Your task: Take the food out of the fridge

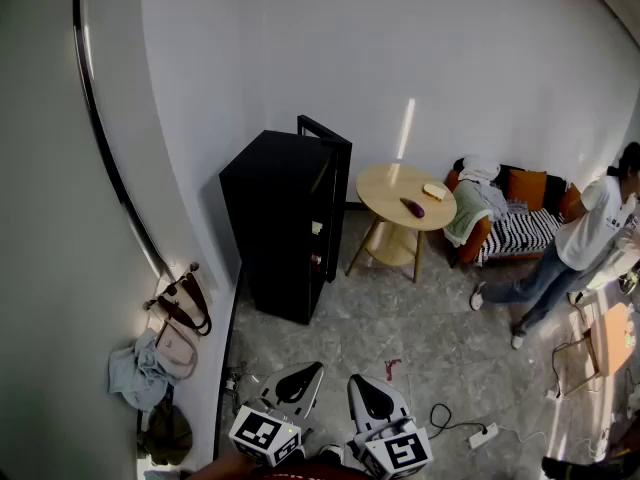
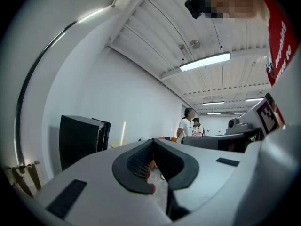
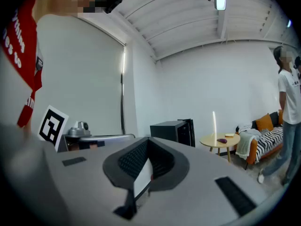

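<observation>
A black fridge stands against the white wall, its door ajar. A pale item and a red one show dimly on the shelves in the gap. A purple eggplant and a yellow food item lie on the round wooden table to the fridge's right. My left gripper and right gripper hover low in the head view, far from the fridge, both shut and empty. The fridge sits left of the left gripper in its own view. The right gripper points level at the fridge and table.
A person stands at the right, by a sofa with striped cushions. Bags and clothes hang or lie along the left wall. A power strip with its cable and a small red scrap lie on the tiled floor.
</observation>
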`<action>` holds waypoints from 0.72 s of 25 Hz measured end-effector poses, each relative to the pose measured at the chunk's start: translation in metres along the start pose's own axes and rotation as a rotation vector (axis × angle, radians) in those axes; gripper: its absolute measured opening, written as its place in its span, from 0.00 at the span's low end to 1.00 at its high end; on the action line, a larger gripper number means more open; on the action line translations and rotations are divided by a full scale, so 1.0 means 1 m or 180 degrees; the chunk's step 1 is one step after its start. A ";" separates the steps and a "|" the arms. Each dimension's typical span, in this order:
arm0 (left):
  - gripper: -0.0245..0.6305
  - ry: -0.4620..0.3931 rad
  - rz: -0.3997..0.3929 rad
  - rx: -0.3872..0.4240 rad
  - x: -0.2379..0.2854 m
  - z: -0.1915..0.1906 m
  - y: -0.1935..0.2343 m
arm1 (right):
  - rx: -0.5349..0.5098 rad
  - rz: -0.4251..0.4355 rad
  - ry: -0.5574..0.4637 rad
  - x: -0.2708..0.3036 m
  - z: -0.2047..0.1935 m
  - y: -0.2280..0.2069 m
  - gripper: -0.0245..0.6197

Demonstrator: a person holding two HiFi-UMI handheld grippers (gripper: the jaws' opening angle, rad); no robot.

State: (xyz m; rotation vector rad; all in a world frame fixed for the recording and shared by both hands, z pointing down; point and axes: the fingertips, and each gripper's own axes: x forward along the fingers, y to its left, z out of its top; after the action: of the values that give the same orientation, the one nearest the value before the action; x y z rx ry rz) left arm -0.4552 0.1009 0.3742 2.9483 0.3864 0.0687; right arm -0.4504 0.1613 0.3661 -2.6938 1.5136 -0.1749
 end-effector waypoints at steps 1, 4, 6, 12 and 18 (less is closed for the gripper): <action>0.05 -0.0007 -0.0008 0.0003 0.001 0.001 0.000 | -0.0007 0.0001 -0.0001 0.000 0.000 -0.001 0.05; 0.05 -0.0024 -0.0024 0.0009 0.002 0.002 -0.002 | -0.0020 0.0001 -0.0005 0.000 0.001 -0.002 0.05; 0.05 -0.0030 -0.0029 0.0012 0.002 0.003 -0.003 | -0.0019 0.0000 -0.0008 -0.001 0.001 -0.002 0.05; 0.05 -0.0015 -0.0035 0.0001 0.002 0.002 -0.005 | 0.0013 -0.0001 0.0005 -0.002 -0.002 -0.002 0.05; 0.05 -0.0016 -0.0070 -0.0007 0.009 0.003 -0.013 | -0.0016 0.0064 -0.0037 -0.007 0.004 -0.003 0.05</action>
State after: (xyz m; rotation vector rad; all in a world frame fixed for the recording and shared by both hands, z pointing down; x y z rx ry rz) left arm -0.4494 0.1153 0.3687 2.9408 0.4174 0.0588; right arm -0.4508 0.1687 0.3623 -2.6775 1.5393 -0.1548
